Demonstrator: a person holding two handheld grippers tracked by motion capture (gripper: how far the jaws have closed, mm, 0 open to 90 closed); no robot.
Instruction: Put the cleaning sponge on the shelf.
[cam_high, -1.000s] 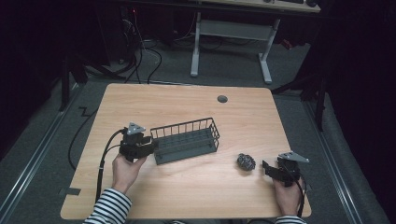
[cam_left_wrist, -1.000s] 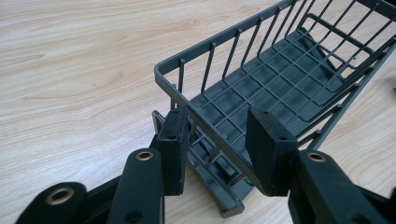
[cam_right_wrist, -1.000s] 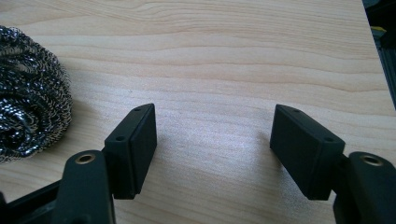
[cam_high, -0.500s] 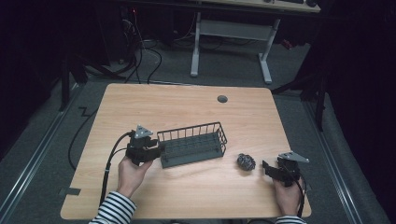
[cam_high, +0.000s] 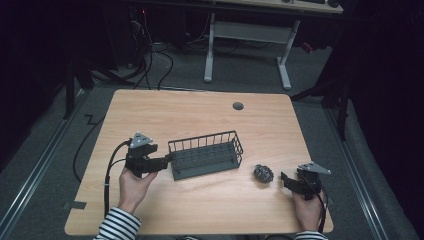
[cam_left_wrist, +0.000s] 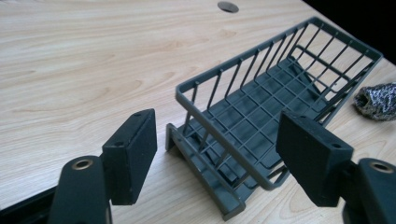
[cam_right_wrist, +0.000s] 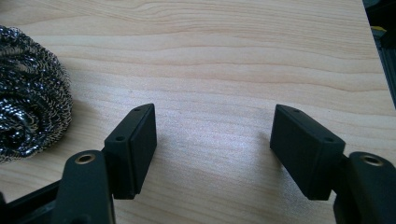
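Wire basket (cam_high: 206, 155): resting flat on the surface (cam_high: 200, 110), nearer its front edge than its back, a little left of middle; released, nothing inside.
Left gripper (cam_high: 162, 161): at the basket's left end, fingers (cam_left_wrist: 133, 154) just opened, spread either side of the end rim without pressing it.
Steel scourer (cam_high: 263, 173): lying loose on the surface, just right of the basket, toward the front right corner.
Right gripper (cam_high: 285, 179): near the scourer, fingers (cam_right_wrist: 135, 147) spread over bare wood, pinching nothing.
Progress: basket apparently placed; scourer not yet picked up, likely the next thing to go in.
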